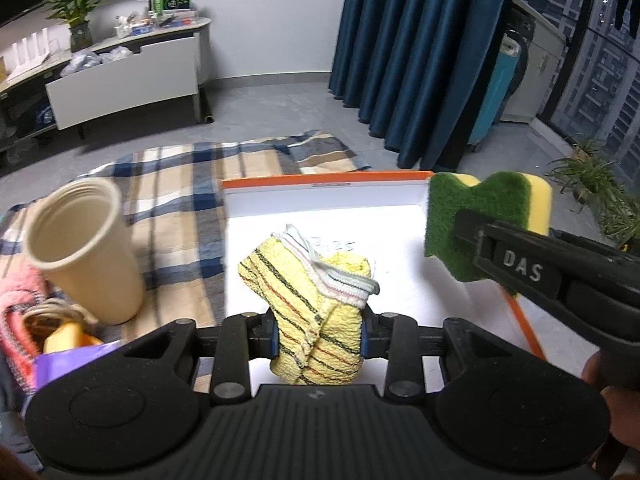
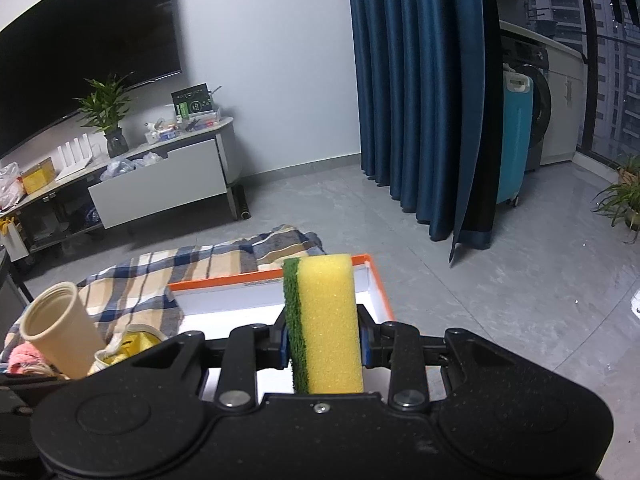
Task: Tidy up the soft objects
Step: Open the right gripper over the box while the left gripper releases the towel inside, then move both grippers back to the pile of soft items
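A yellow striped cloth (image 1: 312, 288), bunched with a white striped edge, stands between the pads of my left gripper (image 1: 318, 340), which is shut on it. It hangs over the white floor of a shallow box with an orange rim (image 1: 320, 182). A yellow sponge with a green scouring face (image 2: 328, 320) is pinched upright in my right gripper (image 2: 324, 340), shut on it above the box's far right corner (image 2: 372, 276). From the left wrist view the sponge (image 1: 480, 216) and the right gripper (image 1: 472, 236) show at the right.
A beige cup (image 1: 88, 248) leans on a plaid blanket (image 1: 180, 184) left of the box. A pink cloth (image 1: 16, 300) and a purple item (image 1: 60, 364) lie at the near left. Blue curtains (image 1: 420, 60), a white cabinet (image 1: 120, 80) and potted plants (image 1: 592, 176) stand beyond.
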Motion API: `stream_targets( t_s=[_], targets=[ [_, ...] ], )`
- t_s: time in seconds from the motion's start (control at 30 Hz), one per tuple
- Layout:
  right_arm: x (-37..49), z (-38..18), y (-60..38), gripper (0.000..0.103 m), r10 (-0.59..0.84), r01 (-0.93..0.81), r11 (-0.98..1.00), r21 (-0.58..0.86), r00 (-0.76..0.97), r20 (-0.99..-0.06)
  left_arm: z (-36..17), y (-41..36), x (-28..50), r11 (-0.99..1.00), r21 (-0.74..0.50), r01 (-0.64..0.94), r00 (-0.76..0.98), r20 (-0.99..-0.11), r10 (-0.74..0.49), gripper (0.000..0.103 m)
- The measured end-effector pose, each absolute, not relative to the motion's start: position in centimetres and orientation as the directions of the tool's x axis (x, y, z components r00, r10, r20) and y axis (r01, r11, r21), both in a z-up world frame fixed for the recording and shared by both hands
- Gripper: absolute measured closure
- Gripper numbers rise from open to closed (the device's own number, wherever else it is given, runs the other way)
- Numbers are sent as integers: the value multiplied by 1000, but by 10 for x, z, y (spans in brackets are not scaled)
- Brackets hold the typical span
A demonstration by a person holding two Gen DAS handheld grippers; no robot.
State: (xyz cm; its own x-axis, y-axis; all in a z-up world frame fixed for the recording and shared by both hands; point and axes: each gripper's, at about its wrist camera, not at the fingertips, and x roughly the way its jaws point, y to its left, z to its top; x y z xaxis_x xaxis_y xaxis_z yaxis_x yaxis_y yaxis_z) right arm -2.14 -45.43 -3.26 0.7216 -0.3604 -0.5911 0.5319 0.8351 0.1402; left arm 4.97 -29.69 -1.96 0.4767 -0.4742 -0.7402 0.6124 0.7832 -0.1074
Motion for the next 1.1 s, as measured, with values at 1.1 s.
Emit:
stream_targets(
  t_s=[1.1],
  targets=[
    [-45, 34, -353, 38, -277, 385, 915, 124, 819, -502, 35, -196, 34, 876, -44, 479, 627, -681, -377, 26]
  ],
)
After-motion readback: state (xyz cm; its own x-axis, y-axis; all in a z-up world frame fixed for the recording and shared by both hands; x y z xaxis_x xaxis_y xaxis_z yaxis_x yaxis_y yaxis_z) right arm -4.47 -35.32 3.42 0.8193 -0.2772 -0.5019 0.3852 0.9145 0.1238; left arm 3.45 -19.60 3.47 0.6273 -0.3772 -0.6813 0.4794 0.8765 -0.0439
